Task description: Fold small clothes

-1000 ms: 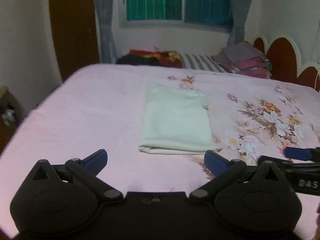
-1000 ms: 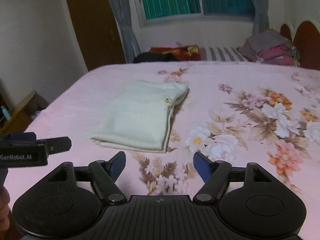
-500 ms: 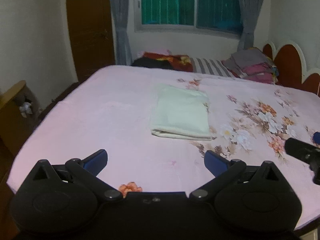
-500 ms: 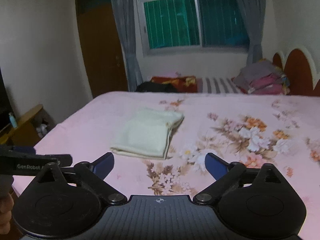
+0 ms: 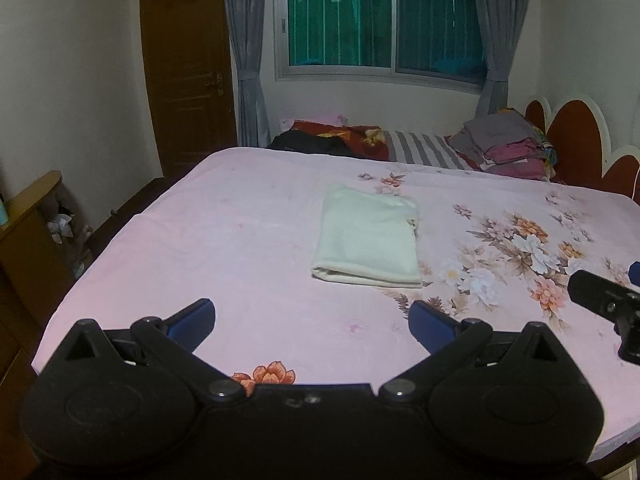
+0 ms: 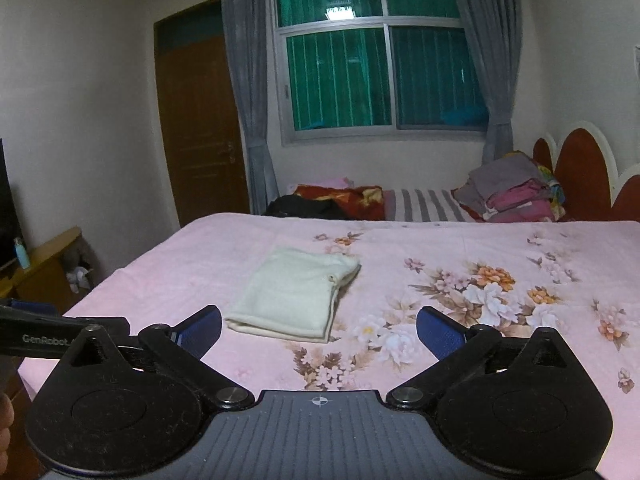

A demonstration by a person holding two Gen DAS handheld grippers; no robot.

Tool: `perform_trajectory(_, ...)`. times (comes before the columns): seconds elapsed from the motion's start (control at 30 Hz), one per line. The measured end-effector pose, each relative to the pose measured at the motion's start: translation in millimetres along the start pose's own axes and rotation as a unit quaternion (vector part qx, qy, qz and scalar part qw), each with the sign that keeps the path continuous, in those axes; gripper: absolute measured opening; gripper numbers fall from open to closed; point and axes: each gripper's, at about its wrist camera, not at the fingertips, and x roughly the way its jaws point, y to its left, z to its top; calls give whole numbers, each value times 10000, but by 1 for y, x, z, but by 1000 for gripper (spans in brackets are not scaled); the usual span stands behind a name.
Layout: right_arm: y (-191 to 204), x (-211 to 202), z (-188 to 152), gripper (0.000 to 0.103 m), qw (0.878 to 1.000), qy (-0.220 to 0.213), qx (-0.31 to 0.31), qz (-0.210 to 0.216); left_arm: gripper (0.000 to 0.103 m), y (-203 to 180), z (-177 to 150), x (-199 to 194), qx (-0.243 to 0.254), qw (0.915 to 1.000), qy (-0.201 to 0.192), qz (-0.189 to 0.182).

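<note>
A pale cream garment (image 5: 370,238) lies folded into a neat rectangle on the pink floral bed sheet (image 5: 240,240); it also shows in the right wrist view (image 6: 296,294). My left gripper (image 5: 312,322) is open and empty, held back over the bed's near edge, well short of the garment. My right gripper (image 6: 319,330) is open and empty, also back from the garment. The right gripper's black side shows at the right edge of the left wrist view (image 5: 604,300), and the left gripper's body shows at the left of the right wrist view (image 6: 44,332).
A stack of folded clothes (image 5: 508,144) and a striped pillow (image 5: 424,148) lie at the far end by the red headboard (image 5: 576,136). A wooden shelf (image 5: 28,224) stands left of the bed. A door (image 5: 188,64) and curtained window (image 5: 380,20) are behind.
Both grippers have pulled back and risen away from the folded garment, which now looks smaller and farther off. The garment has not moved. Both stay open.
</note>
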Motion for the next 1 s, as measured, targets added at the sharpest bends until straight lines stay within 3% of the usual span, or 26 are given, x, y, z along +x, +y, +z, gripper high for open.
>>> perform_trajectory(1.0,1,5,-1,102,10000,27,39,15,103,-4,4,2,31,10000,54,-19)
